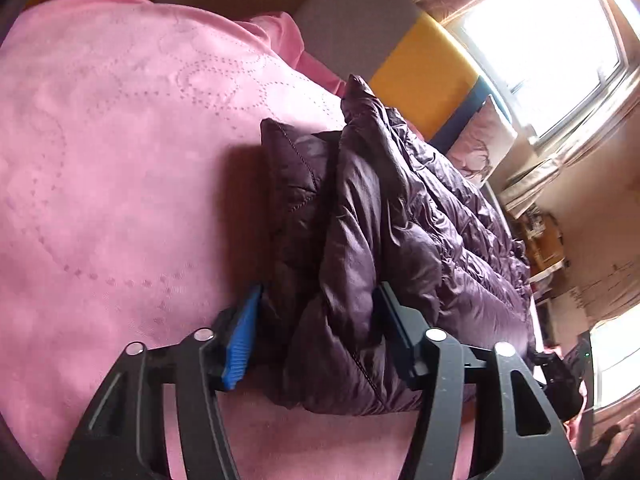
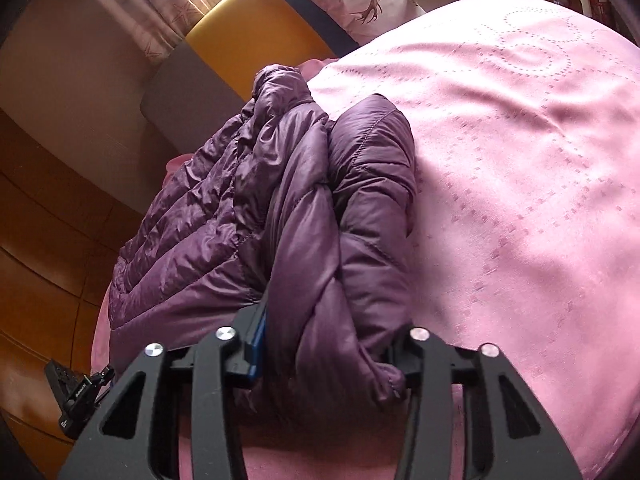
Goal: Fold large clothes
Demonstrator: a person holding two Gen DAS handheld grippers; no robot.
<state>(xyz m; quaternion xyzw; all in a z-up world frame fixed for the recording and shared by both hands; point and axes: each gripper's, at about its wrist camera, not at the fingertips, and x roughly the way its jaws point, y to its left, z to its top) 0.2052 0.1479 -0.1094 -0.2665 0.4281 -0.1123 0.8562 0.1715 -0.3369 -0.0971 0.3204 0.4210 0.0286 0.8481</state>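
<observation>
The purple puffer jacket (image 1: 400, 220) is lying bunched near the pink bed's (image 1: 100, 160) edge; the left gripper (image 1: 316, 336) and right gripper (image 2: 328, 344) are each seemingly pinching a fold, half-closed.

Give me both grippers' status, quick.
Left gripper: closed on a bunched fold of the purple puffer jacket.
Right gripper: closed on the jacket's bunched edge.
</observation>
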